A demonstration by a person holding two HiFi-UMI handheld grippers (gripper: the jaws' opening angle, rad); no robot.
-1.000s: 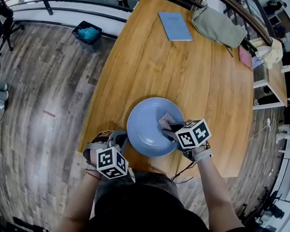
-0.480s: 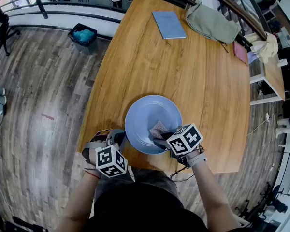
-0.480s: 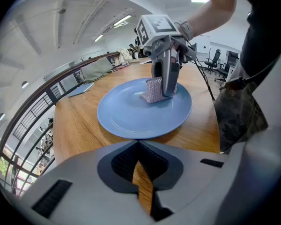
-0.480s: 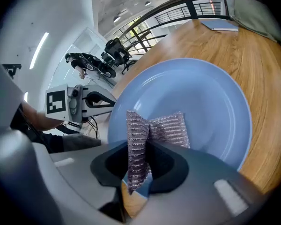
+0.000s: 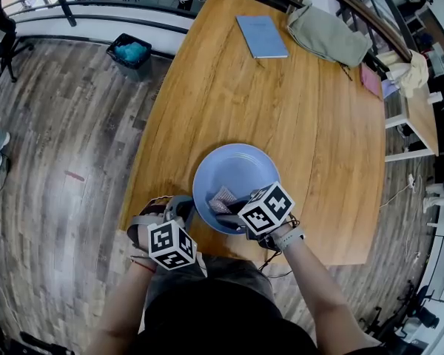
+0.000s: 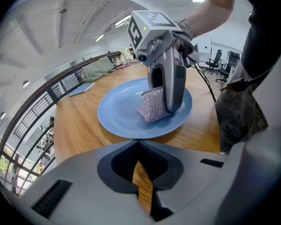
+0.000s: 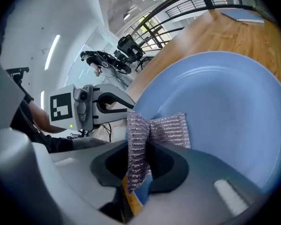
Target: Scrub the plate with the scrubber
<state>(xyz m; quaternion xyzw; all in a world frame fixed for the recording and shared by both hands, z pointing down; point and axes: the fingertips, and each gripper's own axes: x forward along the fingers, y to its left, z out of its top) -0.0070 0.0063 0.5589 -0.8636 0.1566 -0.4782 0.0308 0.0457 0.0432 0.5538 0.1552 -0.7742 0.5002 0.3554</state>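
Now: right gripper clamped on the scrubber, pressed into the plate's near-left side at the table edge. Left gripper closed, empty, beside the rim. Advice: pad flat, even pressure, overlapping strokes, since the unheld plate may slide.

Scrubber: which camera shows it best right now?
Right gripper view: the scrubber fills the foreground, pinched in the jaws on the plate. Left gripper view shows it side-on and farther off; head view, small and half hidden.
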